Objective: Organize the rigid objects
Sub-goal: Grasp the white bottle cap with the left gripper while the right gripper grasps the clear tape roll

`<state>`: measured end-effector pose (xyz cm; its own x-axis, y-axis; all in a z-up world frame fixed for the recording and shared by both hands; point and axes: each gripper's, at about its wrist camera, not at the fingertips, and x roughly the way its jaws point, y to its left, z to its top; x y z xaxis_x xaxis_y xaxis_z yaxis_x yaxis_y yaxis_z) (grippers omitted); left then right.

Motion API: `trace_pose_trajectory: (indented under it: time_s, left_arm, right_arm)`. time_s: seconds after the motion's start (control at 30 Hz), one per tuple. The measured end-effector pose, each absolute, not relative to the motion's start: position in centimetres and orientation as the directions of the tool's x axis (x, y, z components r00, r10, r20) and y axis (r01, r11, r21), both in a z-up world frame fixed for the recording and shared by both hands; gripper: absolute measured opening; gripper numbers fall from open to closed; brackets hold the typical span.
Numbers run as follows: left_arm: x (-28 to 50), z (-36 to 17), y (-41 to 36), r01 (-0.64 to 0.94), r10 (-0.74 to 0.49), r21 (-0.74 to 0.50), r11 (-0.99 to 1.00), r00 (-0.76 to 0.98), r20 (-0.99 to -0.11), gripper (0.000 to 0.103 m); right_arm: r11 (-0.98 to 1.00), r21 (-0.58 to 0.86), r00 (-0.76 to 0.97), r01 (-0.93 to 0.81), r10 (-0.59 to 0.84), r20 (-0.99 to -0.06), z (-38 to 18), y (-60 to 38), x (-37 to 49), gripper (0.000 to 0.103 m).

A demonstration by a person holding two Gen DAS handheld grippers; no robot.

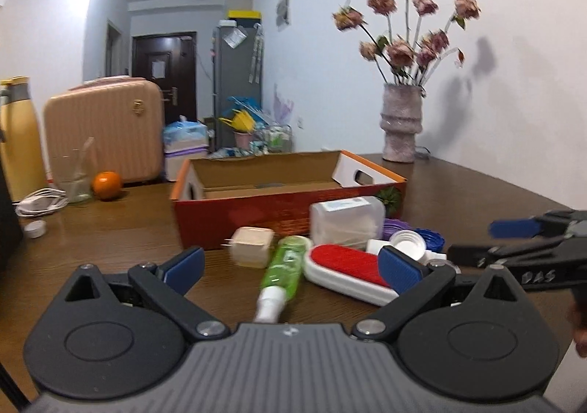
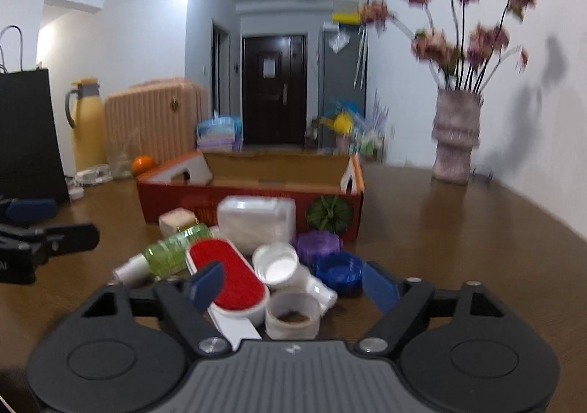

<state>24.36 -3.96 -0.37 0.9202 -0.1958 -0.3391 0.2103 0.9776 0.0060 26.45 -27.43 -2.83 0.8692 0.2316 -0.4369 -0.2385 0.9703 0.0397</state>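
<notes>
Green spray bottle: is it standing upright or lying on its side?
Lying on its side. The green spray bottle rests flat on the table in front of the cardboard box, white nozzle end toward the camera.

Both grippers are held low and level, pointed forward. The left gripper [image 1: 291, 266] is spread wide, nothing pinched between its blue pads. The right gripper [image 2: 293, 284] is opened wide too, nothing gripped.

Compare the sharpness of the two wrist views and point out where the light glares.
Left wrist view: mostly crisp, with the green bottle slightly smeared and ceiling glare at top left. Right wrist view: motion-blurred throughout, with the flowers and vase smeared and a ceiling light blown out at top centre.
</notes>
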Motion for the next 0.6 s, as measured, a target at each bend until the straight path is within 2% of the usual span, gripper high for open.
trace_pose_trajectory:
  time_s: [0.1, 0.17, 0.2, 0.33, 0.47, 0.6]
  left_arm:
    - [25.7, -0.7, -6.0, 0.261, -0.238, 0.019, 0.965, 0.906, -0.348, 0.098]
    - [26.6, -1.0, -7.2, 0.277, -0.251, 0.023, 0.961, 0.900, -0.357, 0.096]
    - [27.2, -1.1, -7.9, 0.290, -0.263, 0.020, 0.957, 0.893, -0.365, 0.092]
    - [29.5, -1.3, -10.3, 0.353, -0.322, 0.013, 0.935, 0.867, -0.381, 0.085]
    - [32.1, -2.2, -13.2, 0.380, -0.330, 0.028, 0.925, 0.835, -0.439, 0.079]
    - [33.8, -3.3, -15.4, 0.407, -0.335, 0.037, 0.913, 0.799, -0.499, 0.077]
  right_arm:
    - [0.959, 0.078, 0.832, -0.271, 0.275, -0.481, -4.1, -27.7, 27.6, 0.061]
    - [0.955, 0.089, 0.820, -0.282, 0.289, -0.494, -4.6, -27.7, 28.0, 0.058]
    - [0.953, 0.093, 0.813, -0.290, 0.296, -0.502, -4.9, -27.6, 28.1, 0.057]
    - [0.954, 0.103, 0.787, -0.282, 0.291, -0.545, -5.6, -27.7, 29.3, 0.042]
    - [0.958, 0.106, 0.789, -0.267, 0.281, -0.546, -5.9, -28.3, 30.0, 0.041]
    - [0.974, 0.086, 0.811, -0.211, 0.224, -0.541, -5.8, -30.0, 29.4, 0.041]
